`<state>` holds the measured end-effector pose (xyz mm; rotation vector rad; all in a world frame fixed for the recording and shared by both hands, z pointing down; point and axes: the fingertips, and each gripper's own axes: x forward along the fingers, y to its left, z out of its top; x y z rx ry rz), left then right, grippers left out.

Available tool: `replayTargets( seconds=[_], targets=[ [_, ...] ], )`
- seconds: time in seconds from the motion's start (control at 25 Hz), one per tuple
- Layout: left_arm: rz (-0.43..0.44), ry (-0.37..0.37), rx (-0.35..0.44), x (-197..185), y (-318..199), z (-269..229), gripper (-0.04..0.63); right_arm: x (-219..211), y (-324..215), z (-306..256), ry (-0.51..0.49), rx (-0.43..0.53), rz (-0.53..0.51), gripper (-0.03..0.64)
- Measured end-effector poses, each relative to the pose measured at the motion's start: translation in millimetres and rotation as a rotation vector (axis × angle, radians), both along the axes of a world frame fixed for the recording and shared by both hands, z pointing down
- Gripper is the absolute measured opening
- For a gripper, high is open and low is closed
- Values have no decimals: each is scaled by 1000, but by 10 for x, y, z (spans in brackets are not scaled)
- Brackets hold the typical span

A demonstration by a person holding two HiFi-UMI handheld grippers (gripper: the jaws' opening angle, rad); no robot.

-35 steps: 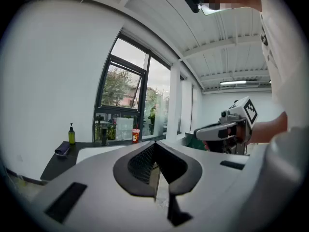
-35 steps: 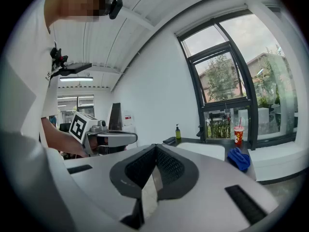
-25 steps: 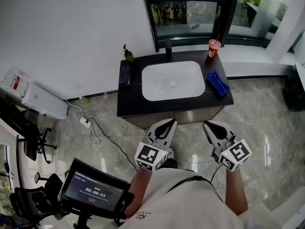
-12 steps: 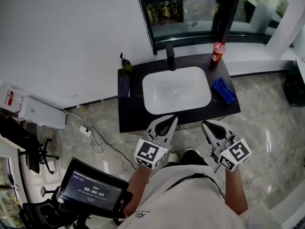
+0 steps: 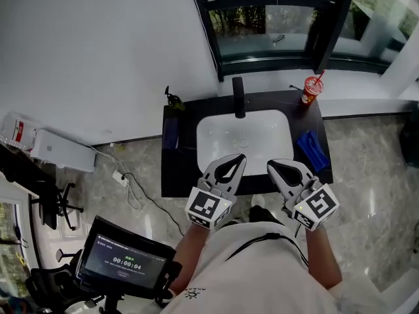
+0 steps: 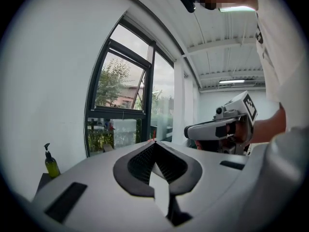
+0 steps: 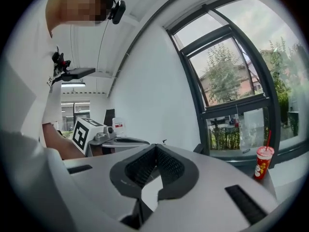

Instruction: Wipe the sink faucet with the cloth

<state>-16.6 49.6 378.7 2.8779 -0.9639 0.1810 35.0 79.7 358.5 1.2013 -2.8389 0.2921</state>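
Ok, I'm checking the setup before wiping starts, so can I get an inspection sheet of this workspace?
Surface: black counter with a white basin set in it.
Job's things: black faucet behind the basin; blue cloth lying on the counter right of the basin, untouched.
Clutter: red cup at back right; soap bottle at back left; dark flat item left of the basin.
Grippers: left gripper and right gripper both shut and empty, near the counter's front.
Cables: white cable and power strip on the floor left of the counter.
Surroundings: white wall, window behind the faucet, screen on a stand at lower left.
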Motion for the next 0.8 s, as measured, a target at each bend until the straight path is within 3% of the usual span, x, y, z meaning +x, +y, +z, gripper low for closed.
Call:
replayTargets(
  seconds=[0.2,0.4,0.64,0.8],
  targets=[
    [-67,1,2,101,-264,-77,-6,31,-296,-16,12,4,-87,5],
    [-76,-26,-44,134,-420,140,-6,41,-522,166,7,-29,-115,5],
    [62,-89,-84,507,-446,460,-6,188,-607,413,15,-71,-49,5],
    [191,-83,-113,868,-382,603,-6,555,-605,559,40,-88,84,5]
  ],
)
